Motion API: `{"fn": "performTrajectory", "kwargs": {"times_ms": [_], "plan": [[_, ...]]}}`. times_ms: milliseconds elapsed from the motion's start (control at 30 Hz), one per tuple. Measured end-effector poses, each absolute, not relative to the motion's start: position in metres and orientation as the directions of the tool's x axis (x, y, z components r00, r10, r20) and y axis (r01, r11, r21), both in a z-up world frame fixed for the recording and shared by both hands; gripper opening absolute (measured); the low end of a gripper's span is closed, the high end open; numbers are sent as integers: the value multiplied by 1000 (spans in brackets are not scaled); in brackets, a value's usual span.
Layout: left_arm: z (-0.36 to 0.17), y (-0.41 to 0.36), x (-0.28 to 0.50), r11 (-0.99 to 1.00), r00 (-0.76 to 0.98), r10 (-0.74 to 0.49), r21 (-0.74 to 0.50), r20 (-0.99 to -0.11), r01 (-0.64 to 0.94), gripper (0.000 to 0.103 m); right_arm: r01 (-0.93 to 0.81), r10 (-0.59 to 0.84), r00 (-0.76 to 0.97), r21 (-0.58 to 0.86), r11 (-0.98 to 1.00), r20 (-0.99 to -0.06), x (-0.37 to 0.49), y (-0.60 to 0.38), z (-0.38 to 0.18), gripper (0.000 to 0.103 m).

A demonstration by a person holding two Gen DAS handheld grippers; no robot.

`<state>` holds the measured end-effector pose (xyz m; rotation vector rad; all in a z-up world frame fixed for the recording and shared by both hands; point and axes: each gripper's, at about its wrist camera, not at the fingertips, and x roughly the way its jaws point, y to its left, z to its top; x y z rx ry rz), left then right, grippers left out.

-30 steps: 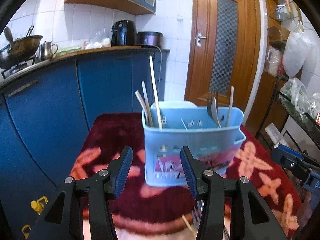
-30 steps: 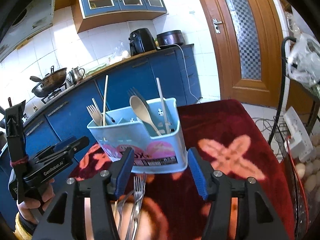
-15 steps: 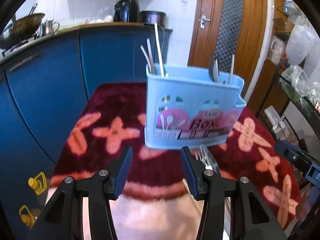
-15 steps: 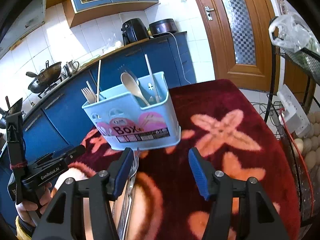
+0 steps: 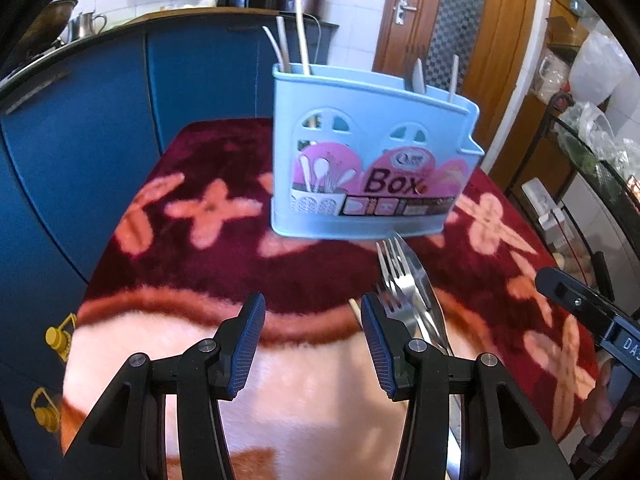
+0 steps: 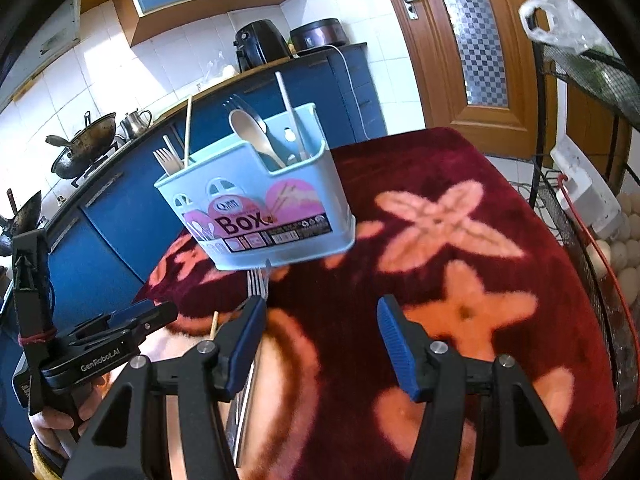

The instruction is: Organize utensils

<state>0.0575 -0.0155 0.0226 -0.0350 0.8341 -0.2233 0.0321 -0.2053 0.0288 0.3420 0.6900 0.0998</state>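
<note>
A light blue utensil box (image 5: 372, 160) marked "Box" stands on the red flowered cloth (image 5: 200, 264). It holds wooden sticks, forks and a wooden spoon (image 6: 250, 132). Loose metal forks (image 5: 394, 276) and a knife lie on the cloth just in front of the box, beside a wooden stick (image 5: 354, 308). My left gripper (image 5: 312, 320) hangs open over the cloth, its right finger next to the forks, with nothing between the pads. My right gripper (image 6: 320, 320) is open too, empty, with the forks (image 6: 256, 280) by its left finger.
Blue kitchen cabinets (image 5: 80, 128) run along the left, with a wok (image 6: 86, 140) and an air fryer (image 6: 260, 44) on the counter. A wooden door (image 6: 472, 40) stands behind. A black wire rack (image 6: 580, 208) with eggs borders the table's right edge.
Both grippers have sunk and tipped downward toward the cloth. The box now sits higher in both views, and the loose forks in front of it show more fully.
</note>
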Motion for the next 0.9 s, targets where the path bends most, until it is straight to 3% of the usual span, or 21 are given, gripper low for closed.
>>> {"fn": "performTrajectory", "kwargs": {"times_ms": [833,900], "plan": [[7,-88,60,949,620,-165,48,-767,312,51,87,189,766,391,916,-615,15,-245,4,61],[4,-91,62,947,617,-156,61,-772,316,36,93,192,766,401,911,-613,14,-249,2,61]]}}
